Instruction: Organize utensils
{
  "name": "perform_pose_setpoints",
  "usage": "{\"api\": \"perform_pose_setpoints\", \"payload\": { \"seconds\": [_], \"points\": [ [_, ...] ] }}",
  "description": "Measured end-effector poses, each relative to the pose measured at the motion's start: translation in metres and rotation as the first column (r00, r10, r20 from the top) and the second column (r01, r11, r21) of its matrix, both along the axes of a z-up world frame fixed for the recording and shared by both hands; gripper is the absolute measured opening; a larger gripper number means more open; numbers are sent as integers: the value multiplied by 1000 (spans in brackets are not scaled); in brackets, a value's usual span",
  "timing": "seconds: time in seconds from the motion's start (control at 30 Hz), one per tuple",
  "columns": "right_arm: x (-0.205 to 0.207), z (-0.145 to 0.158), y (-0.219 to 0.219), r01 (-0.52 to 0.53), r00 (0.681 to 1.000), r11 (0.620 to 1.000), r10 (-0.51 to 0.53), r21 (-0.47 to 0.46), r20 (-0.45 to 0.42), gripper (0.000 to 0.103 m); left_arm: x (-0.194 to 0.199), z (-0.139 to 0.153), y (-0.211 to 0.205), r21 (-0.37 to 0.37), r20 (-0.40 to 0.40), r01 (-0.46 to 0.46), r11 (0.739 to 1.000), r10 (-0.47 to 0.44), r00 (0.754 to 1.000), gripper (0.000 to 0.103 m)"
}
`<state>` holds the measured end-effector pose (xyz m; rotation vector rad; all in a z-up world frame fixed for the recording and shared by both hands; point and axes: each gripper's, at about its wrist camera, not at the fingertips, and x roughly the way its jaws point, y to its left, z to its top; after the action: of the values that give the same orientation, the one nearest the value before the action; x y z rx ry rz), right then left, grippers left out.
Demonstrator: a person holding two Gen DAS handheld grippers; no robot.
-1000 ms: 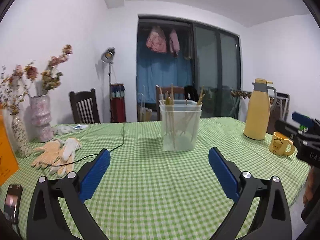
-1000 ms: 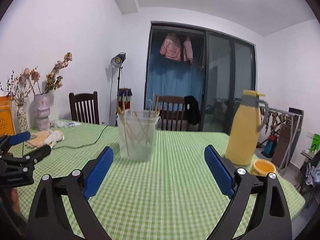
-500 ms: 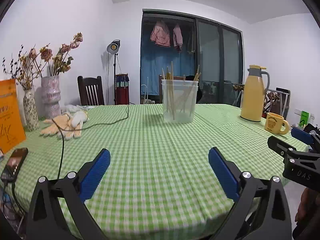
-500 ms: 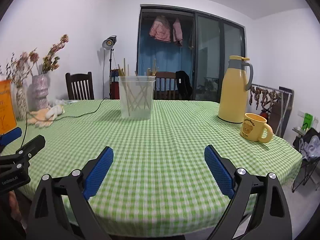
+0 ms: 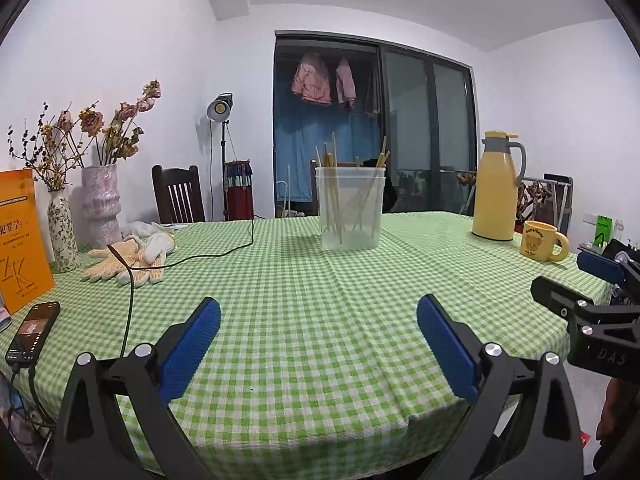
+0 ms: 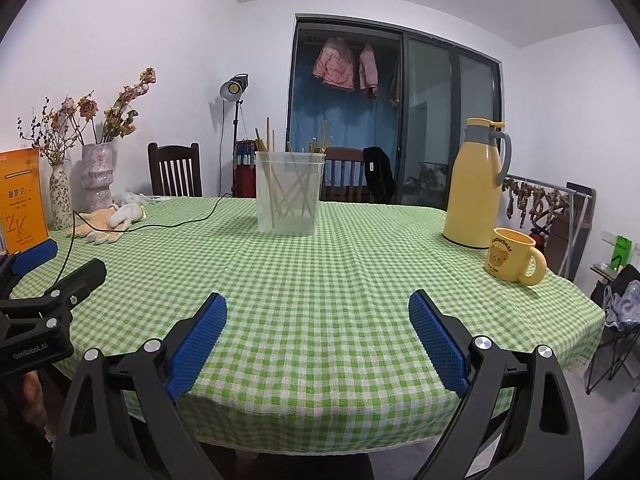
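both pairs of jaws are standing wide apart and holding nothing: the left gripper and the right gripper are hovering side by side at the near edge of the desk, which is wearing a green-and-white checked cloth. nothing loose is lying on the cloth in front of them, so the task seems to be either at its close or between steps. the thin wooden chopsticks are standing at mixed angles inside the clear plastic tub, well apart from both grippers toward the far side of the desk. any further move would call for a reach across the cloth to that tub. to the right are sitting a tall yellow thermos jug and a yellow bear-printed mug; to the left are lying cream knitted work gloves, a black cable and a dark smartphone. behind them are standing an orange book and two vases of dried flowers. the room is showing white walls, dark wooden chairs, a lamp on a stand and dark sliding glass doors with pink jackets hanging.
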<state>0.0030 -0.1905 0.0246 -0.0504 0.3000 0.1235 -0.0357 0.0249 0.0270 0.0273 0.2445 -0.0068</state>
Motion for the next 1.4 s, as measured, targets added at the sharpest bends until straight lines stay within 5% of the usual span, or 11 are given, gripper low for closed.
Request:
{"api": "perform_pose_setpoints", "payload": {
  "seconds": [1.4],
  "points": [
    [2, -7, -13, 63, 997, 997, -61, 43, -36, 93, 2, 2, -7, 6, 7, 11, 1000, -11, 1000, 95]
  ]
}}
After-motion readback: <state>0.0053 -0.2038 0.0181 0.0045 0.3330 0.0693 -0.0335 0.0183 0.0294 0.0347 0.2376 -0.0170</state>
